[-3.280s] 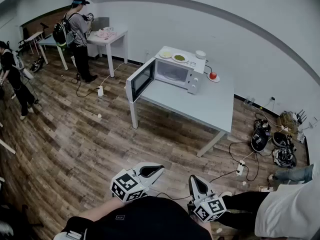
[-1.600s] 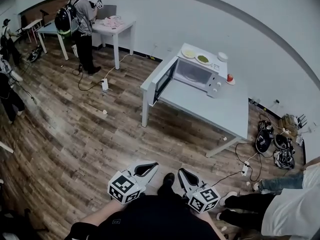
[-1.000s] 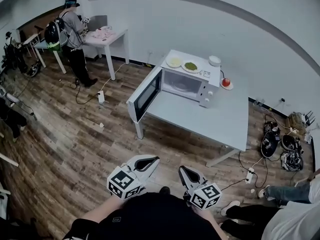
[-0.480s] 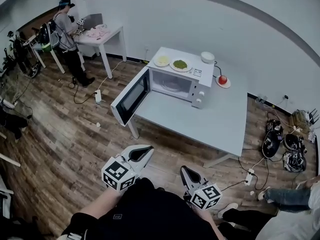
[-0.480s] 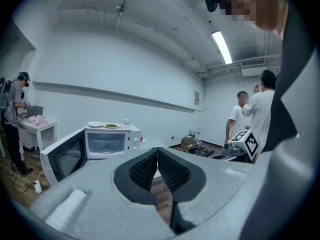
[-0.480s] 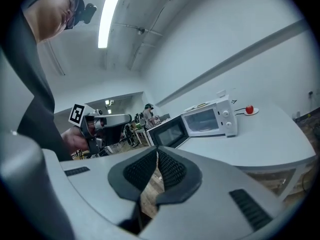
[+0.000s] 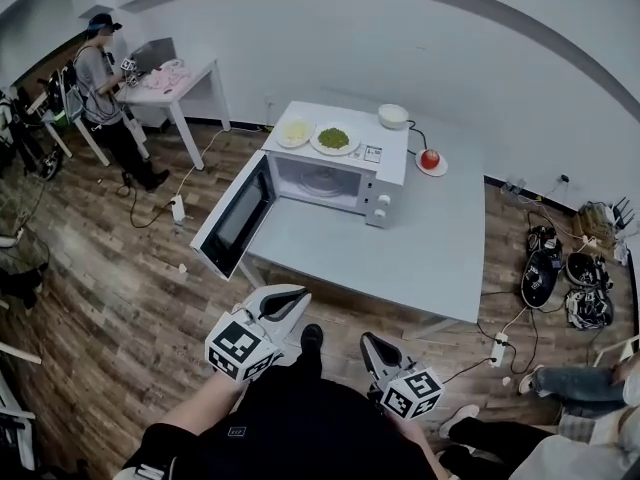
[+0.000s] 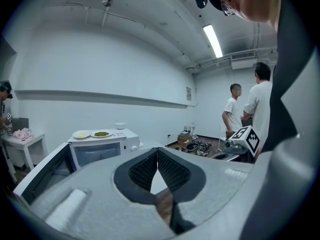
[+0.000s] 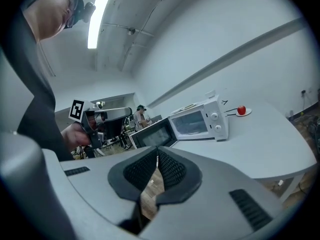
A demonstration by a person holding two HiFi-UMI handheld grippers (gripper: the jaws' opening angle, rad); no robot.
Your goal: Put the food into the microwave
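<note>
A white microwave [image 7: 335,173] stands on the grey table [image 7: 430,258] with its door [image 7: 232,220] swung open to the left. On its top sit a plate of yellow food [image 7: 295,131], a plate of green food [image 7: 333,139] and a white bowl [image 7: 393,115]. A red fruit on a saucer [image 7: 430,159] lies to the right of it. My left gripper [image 7: 292,294] and right gripper [image 7: 368,341] hang short of the table's near edge, both shut with nothing in them. The left gripper view shows the microwave [image 8: 102,150] ahead past the shut left gripper [image 8: 157,152]. The shut right gripper [image 9: 157,154] faces the microwave [image 9: 200,121] too.
A person [image 7: 100,73] works at a small white table [image 7: 175,78] at the far left. Cables, a power strip [image 7: 492,346] and bags [image 7: 545,273] litter the wooden floor right of the table. Two people [image 8: 252,109] stand to my right.
I have come nearer to the table, and the microwave now sits larger and lower in the head view. Both grippers have travelled forward with me and stay shut.
</note>
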